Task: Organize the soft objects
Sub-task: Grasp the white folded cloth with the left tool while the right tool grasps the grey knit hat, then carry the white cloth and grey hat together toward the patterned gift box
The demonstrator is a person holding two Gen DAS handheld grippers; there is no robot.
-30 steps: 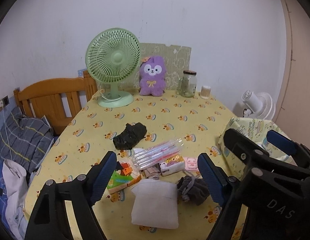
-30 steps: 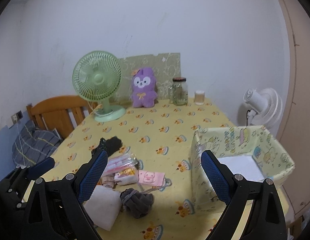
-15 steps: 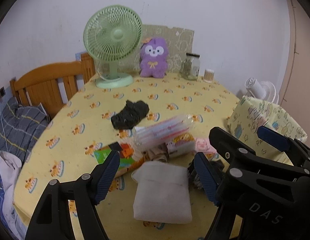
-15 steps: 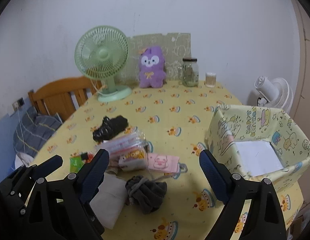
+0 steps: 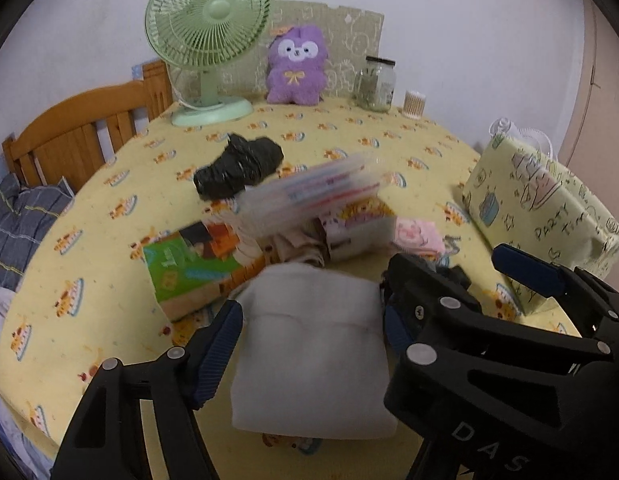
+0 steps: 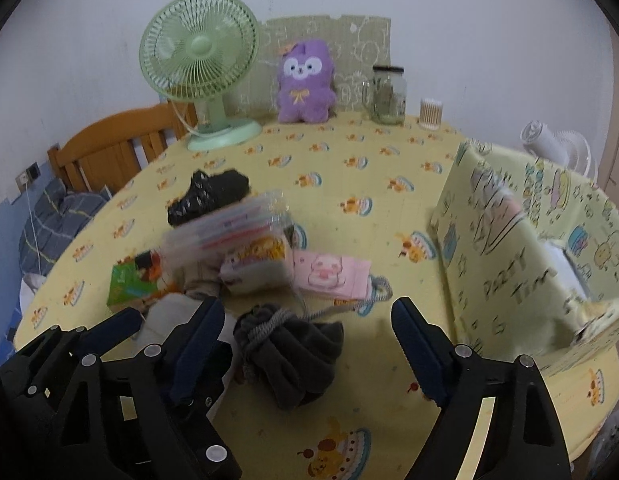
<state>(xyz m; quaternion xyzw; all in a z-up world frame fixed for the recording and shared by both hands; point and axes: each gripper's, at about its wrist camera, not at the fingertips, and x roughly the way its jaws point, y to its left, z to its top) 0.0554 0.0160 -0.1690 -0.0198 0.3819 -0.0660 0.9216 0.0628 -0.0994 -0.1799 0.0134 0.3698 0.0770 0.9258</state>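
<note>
A white folded cloth (image 5: 309, 364) lies at the table's near edge, between the fingers of my left gripper (image 5: 311, 320). Its jaws are closing, and the pads stand close beside the cloth without clearly pressing it. A dark grey drawstring pouch (image 6: 293, 356) sits between the fingers of my right gripper (image 6: 307, 320). Those jaws are closing too, with gaps on both sides of the pouch. A black cloth (image 5: 239, 168) lies further back. The yellow patterned box (image 6: 509, 264) stands open on the right, with something white inside.
A clear pen pack (image 5: 309, 194), tissue packets (image 6: 257, 268), a pink packet (image 6: 329, 276) and a green packet (image 5: 189, 268) crowd the middle. A green fan (image 5: 207, 24), purple plush (image 5: 295, 68), jar (image 5: 375, 84) and swab tub (image 5: 414, 105) line the back. A wooden chair (image 5: 81, 128) stands left.
Both grippers have sunk toward the table and tilted down, their jaws narrower. The white cloth now sits between the left fingers and the grey pouch between the right fingers.
</note>
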